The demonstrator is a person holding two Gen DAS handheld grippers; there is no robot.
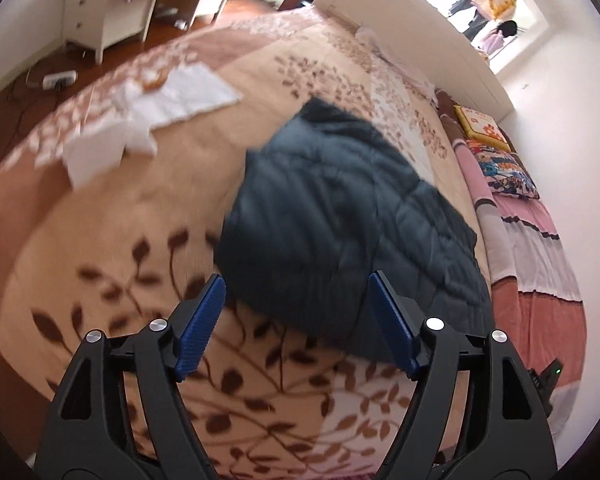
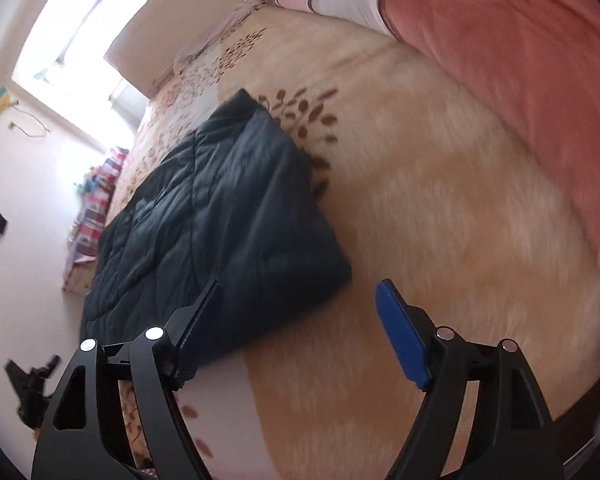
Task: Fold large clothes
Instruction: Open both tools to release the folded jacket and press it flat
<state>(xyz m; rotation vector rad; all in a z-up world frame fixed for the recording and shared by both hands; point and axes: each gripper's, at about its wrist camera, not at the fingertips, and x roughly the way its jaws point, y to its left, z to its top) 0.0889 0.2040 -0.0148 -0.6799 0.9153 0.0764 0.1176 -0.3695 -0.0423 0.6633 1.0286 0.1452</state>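
Observation:
A dark blue quilted jacket [image 1: 340, 216] lies folded into a compact block on the beige leaf-patterned bedspread [image 1: 100, 232]. It also shows in the right wrist view [image 2: 216, 224]. My left gripper [image 1: 298, 284] is open and empty, held just above the jacket's near edge. My right gripper [image 2: 300, 292] is open and empty, above the jacket's near right corner, with its left finger over the jacket and its right finger over the bedspread [image 2: 440, 208].
White folded cloths [image 1: 152, 112] lie on the bed at far left. Pink and orange striped bedding [image 1: 540, 280] and patterned pillows [image 1: 504, 168] line the right side. A white drawer unit [image 1: 100, 12] stands on the floor. The headboard [image 1: 412, 20] is at the far end.

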